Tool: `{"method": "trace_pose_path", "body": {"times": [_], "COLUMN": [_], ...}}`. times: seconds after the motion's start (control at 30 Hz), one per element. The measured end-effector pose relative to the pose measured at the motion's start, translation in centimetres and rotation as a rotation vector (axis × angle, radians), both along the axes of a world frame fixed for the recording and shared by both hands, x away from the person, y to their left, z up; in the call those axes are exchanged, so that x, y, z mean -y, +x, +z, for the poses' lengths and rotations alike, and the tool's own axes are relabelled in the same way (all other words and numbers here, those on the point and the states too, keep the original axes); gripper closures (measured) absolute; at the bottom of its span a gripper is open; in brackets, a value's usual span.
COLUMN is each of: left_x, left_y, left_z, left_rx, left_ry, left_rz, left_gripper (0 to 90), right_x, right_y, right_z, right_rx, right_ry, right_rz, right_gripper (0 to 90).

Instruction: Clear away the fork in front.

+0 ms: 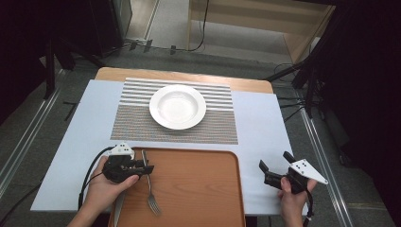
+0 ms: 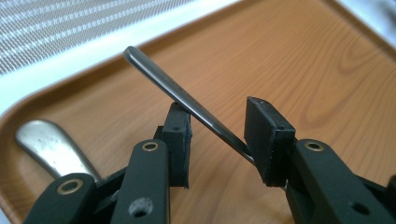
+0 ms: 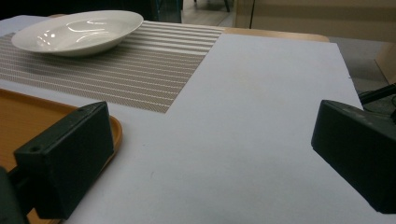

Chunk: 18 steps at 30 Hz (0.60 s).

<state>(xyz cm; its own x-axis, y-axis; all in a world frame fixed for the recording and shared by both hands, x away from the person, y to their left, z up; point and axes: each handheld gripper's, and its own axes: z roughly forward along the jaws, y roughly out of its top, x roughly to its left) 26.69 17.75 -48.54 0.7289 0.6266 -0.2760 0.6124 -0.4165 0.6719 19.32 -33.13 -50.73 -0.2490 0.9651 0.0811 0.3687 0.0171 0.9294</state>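
The left gripper [image 2: 217,135] hides part of the fork's [image 1: 149,182] handle, which crosses between its loosened jaws. The fork lies near-to-far on the tray [image 1: 198,189], tines nearest. The right gripper [image 1: 276,166] gapes wide, holding nothing.

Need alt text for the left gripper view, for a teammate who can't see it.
The left gripper has its fingers apart around a fork handle, which slants across the gap and touches both. Beneath lies a wooden tray, with a second metal utensil handle at lower left and a striped mat beyond the tray's rim.
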Motion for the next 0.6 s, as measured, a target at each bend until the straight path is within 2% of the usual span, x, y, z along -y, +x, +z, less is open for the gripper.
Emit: {"method": "trace_pose_path", "body": {"times": [0.17, 0.43, 0.6], "left_x": [0.52, 0.43, 0.35], "left_y": [-0.15, -0.08, 0.00], "left_z": [-0.21, -0.35, -0.41], "left_rx": [0.007, 0.010, 0.007], "left_ry": [0.063, 0.106, 0.119], "left_rz": [-0.008, 0.009, 0.019], "left_gripper": [60.2, 60.5, 60.5], "right_x": [0.00, 0.04, -0.01], "right_y": [0.05, 0.12, 0.09], "right_z": [-0.07, -0.20, -0.23], "right_rx": [-0.002, -0.002, -0.003], "right_ry": [-0.001, -0.004, -0.008], "right_rz": [-0.001, 0.001, 0.005], "right_gripper": [0.0, 0.0, 0.0]}}
